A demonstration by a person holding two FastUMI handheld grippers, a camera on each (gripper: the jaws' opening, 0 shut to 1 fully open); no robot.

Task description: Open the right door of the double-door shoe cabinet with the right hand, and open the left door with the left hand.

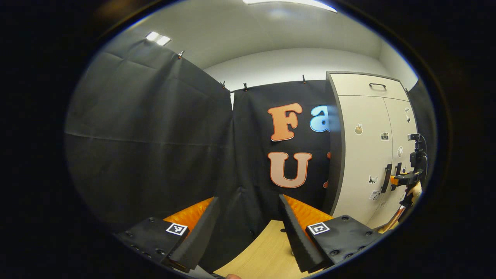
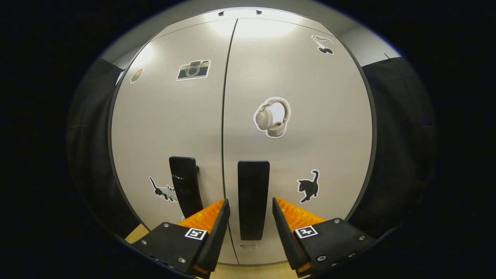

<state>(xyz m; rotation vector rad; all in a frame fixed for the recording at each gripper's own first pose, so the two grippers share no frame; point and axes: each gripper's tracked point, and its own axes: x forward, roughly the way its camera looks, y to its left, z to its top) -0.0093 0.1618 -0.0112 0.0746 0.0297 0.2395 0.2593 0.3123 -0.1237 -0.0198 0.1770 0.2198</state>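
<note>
The shoe cabinet (image 2: 310, 128) has pale cream doors with a dark grey frame edge (image 1: 336, 155). The right door handle (image 2: 253, 199) and the left door handle (image 2: 185, 192) are both black. Stickers dot the doors: a beige headphones sticker (image 2: 272, 117) with a white outline, a black cat sticker (image 2: 309, 186), a grey-and-black cat sticker (image 2: 164, 190), and a grey and black camera sticker (image 2: 193, 69). The floor (image 1: 267, 252) is light wood with a faint grain. The drawer handle (image 1: 377, 85) above the doors is black.
</note>
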